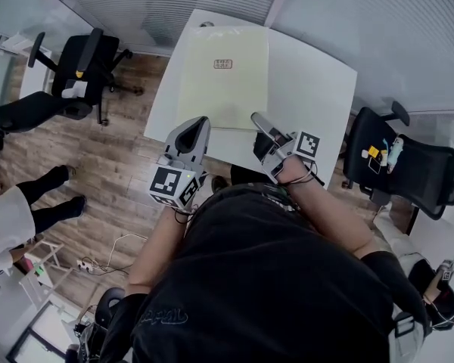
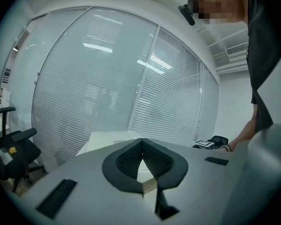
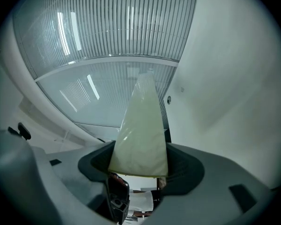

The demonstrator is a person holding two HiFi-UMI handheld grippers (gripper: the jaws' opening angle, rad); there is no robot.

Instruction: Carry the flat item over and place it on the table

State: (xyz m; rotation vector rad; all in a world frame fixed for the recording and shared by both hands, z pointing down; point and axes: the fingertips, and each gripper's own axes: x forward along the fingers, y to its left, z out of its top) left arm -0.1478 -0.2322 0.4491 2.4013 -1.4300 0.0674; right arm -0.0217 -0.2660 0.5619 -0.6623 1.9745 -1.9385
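A pale yellow-green flat board with a small label lies over the white table; I cannot tell whether it rests fully on it. My right gripper is shut on the board's near edge. In the right gripper view the board runs away from between the jaws of that gripper. My left gripper sits at the board's near left corner, tips together. In its own view the left gripper is shut, with the board lying beyond it.
One black office chair stands left of the table and another to the right. A person's legs are at the left on the wooden floor. Glass walls with blinds close off the far side.
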